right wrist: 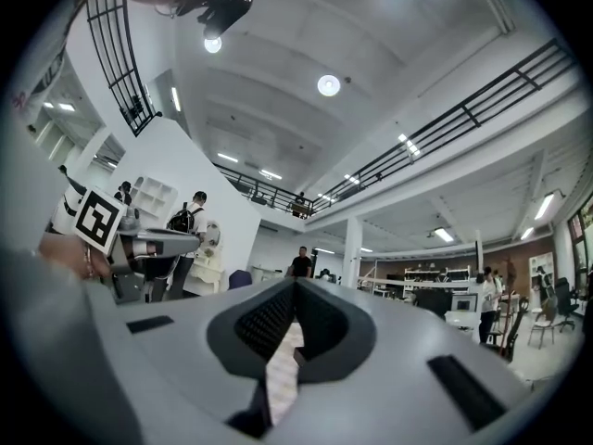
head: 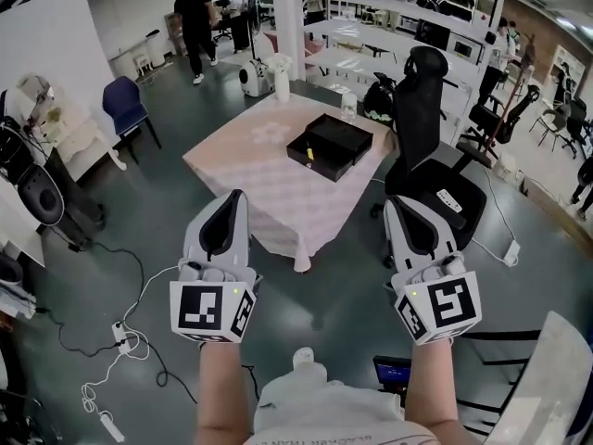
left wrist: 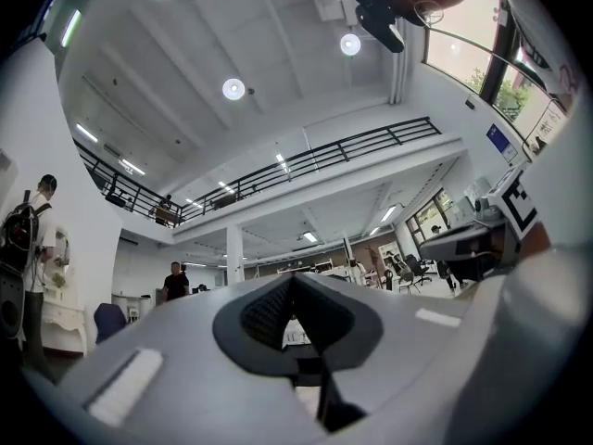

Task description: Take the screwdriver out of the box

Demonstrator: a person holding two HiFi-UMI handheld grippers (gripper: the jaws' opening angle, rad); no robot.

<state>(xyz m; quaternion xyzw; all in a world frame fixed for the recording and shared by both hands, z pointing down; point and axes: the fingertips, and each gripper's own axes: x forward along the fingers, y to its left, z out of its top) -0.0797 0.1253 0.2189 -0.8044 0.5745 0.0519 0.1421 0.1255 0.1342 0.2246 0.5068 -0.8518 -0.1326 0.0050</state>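
left gripper (head: 235, 196) and right gripper (head: 393, 202) jaws closed on nothing, black box (head: 331, 146) well ahead, contents unclear

Your left tongs (head: 235, 195) and right tongs (head: 396, 202) look smooth matt plastic; the box (head: 331, 145) looks matt black, resting on cloth (head: 264, 188).

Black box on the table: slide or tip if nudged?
Probably slides, not tips: the black box is low, wide and lies flat. The tablecloth under it may wrinkle or drag along. Straight edges suggest it is rigid; its weight cannot be told.
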